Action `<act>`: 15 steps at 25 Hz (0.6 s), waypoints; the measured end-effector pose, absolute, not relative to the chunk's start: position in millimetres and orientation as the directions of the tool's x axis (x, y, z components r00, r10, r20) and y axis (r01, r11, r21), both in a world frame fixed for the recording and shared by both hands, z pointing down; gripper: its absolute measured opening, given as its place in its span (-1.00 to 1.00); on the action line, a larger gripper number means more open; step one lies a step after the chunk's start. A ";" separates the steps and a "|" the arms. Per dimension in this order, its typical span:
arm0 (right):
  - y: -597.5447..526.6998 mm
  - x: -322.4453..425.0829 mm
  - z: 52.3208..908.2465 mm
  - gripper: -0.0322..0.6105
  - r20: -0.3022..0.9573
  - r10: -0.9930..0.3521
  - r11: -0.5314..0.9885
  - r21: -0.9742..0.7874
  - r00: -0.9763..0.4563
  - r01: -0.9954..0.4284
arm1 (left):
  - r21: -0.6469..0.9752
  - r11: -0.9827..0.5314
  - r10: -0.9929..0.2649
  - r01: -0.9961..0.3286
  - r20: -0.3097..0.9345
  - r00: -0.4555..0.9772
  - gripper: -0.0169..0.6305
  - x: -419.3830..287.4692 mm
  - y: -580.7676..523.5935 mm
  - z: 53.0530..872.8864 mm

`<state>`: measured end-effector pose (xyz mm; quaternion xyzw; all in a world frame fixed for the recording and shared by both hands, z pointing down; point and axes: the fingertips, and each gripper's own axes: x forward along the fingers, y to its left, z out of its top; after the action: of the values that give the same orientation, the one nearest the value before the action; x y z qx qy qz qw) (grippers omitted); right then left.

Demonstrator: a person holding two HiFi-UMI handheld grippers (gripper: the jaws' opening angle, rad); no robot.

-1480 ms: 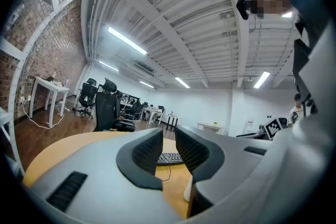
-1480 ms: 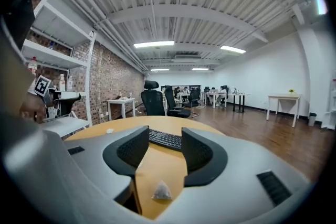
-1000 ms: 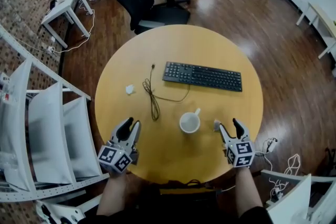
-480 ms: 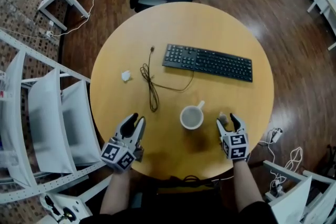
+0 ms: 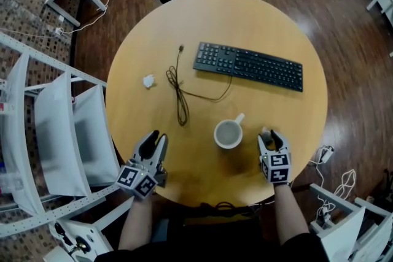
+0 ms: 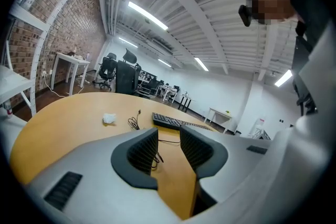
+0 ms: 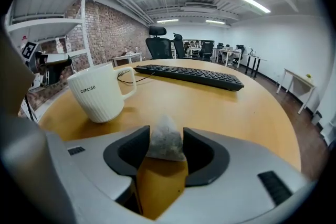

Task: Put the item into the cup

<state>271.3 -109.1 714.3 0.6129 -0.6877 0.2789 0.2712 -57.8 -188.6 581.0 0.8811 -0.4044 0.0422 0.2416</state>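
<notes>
In the head view, the right gripper [image 5: 268,137] stood at the lower right of the table [image 5: 184,21]. The bag [image 5: 264,131] showed only as a small pale spot at its tips, near the cup [image 5: 228,134] and to the right of it. The left gripper [image 5: 153,143] lay at the lower left, well apart from both. I judged that the cup, being so near, could be knocked if the lift swung to the left too low.

In the left gripper view, the jaws were a little apart and held nothing. Only bare table showed in the gap, and the bag was not in this frame.

In the right gripper view, the jaws were closing with the bag [image 7: 165,139] upright between them, in the lower middle of the frame. Its lower corners seemed to touch both pads, but its shape was not yet pressed in. The cup [image 7: 100,93] stood at the left, apart from the jaws. The main risk, as I judged it, was a weak hold: the bag looked soft and light, so it could slip out or tip over if the lift began before the pads pressed firmly.
</notes>
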 end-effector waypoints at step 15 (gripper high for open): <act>-114.3 270.4 669.9 -0.55 0.646 -0.760 0.082 -0.005 -0.065 -0.997 | 0.381 -0.582 -0.689 -0.719 0.239 0.684 -0.56 -62.0 -187.6 567.7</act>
<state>270.4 -114.3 669.9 0.6357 -0.6910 0.2348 0.2516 -62.0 -187.6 567.7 0.8887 -0.3960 0.0325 0.2289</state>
